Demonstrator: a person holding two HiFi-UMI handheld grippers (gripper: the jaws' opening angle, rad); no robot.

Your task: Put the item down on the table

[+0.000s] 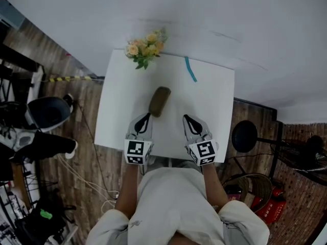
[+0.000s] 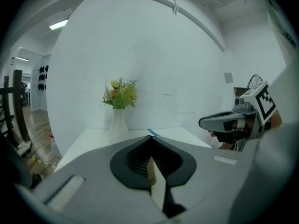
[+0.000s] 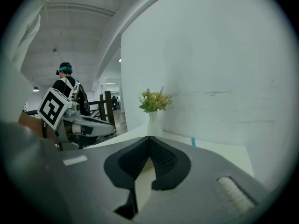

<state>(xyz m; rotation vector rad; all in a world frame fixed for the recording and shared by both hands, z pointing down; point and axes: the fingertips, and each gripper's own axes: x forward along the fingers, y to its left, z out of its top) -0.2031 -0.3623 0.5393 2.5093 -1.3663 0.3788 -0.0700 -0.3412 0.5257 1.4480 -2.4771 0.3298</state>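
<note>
The brown oblong item (image 1: 159, 101) lies on the white counter (image 1: 209, 106), just ahead of the left gripper (image 1: 145, 118), and seems already free. Both this one and the right gripper (image 1: 188, 119) are clenched on nothing. It is best to draw them back level, without brushing the item.

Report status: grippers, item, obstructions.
Left gripper, right gripper: shut, empty. Brown item down on table, ahead of left gripper. Flower vase, teal strip beyond, not blocking.

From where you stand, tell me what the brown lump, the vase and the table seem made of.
The brown lump: matte, soft-edged, perhaps cloth or suede; too blurred to settle.
The vase: smooth white, faintly glossy, likely ceramic or glass.
The table: flat white, matte, no grain showing; probably laminate.
</note>
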